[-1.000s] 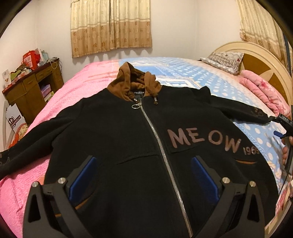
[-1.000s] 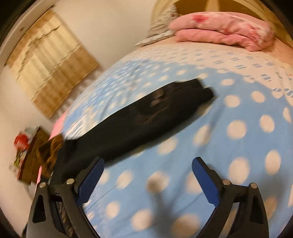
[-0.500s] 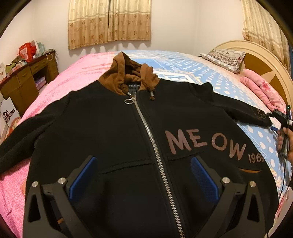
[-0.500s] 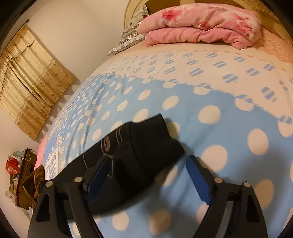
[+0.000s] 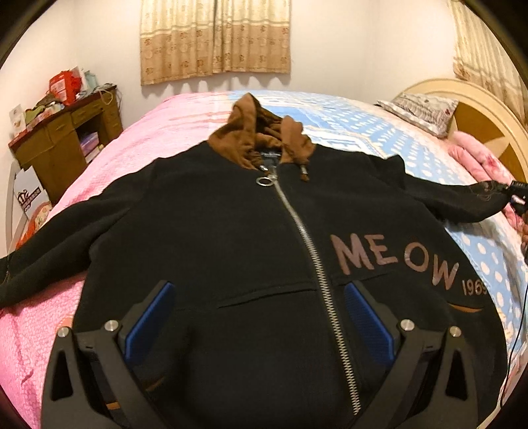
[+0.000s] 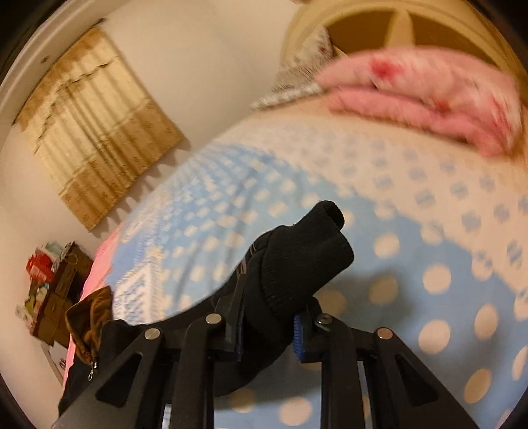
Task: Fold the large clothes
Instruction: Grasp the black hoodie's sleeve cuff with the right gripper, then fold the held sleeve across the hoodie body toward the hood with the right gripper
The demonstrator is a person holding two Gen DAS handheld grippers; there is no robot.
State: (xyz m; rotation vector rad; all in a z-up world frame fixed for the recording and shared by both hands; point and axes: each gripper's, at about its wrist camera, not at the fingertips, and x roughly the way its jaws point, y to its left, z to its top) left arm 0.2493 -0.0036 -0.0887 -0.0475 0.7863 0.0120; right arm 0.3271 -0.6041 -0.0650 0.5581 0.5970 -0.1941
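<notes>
A black zip-up hooded jacket [image 5: 231,247] with a brown hood [image 5: 260,138] and "MEOW" lettering lies spread face up on the bed. My left gripper [image 5: 257,316] hovers open over its lower front, with its blue pads on either side of the zipper. In the right wrist view my right gripper [image 6: 267,333] is closing its jaws on the black sleeve cuff [image 6: 307,254], which bunches up between the pads, lifted off the spotted blue cover [image 6: 429,264]. In the left wrist view that sleeve [image 5: 462,201] stretches out to the right gripper [image 5: 518,194] at the right edge.
The other sleeve [image 5: 39,247] trails over the pink cover toward the left bed edge. A folded pink blanket [image 6: 429,89] and a pillow [image 5: 422,109] lie by the headboard [image 6: 396,26]. A cluttered wooden desk [image 5: 66,142] stands beside the bed on the left.
My right gripper reached the sleeve end, closed on the cuff and raised it off the cover. The left gripper has stayed open over the jacket front.
</notes>
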